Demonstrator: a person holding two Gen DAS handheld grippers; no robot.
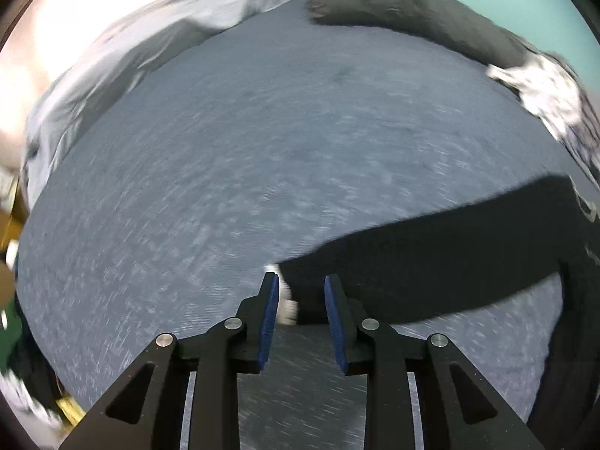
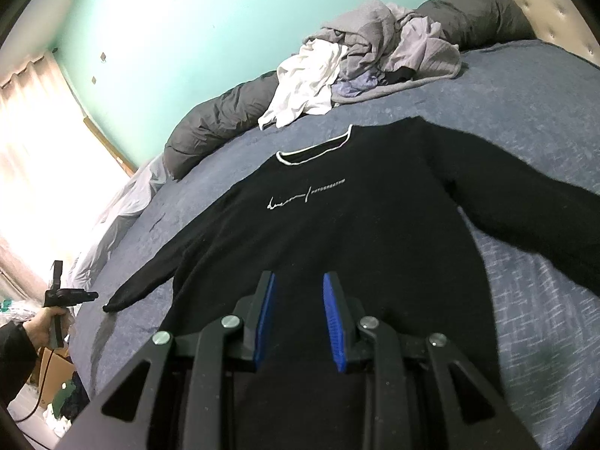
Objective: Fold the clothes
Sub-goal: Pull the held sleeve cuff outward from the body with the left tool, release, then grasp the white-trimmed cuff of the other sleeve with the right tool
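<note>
Sweater [image 2: 337, 232], black with a white-trimmed neck, lies spread flat and face up across the middle of the blue bed [image 2: 543, 86], both sleeves out to the sides. Nothing is folded yet; every fold is still to do, and a heap of other clothes [image 2: 360, 60] waits near the far edge of the bed. My left gripper [image 1: 302, 292] has its jaws slightly spread around the left sleeve's cuff [image 1: 296, 281], not pinching it. My right gripper [image 2: 300, 292] hangs over the hem, jaws slightly spread and holding nothing. White writing crosses the chest: a scrawled signature, then small capitals too tiny to read.
</note>
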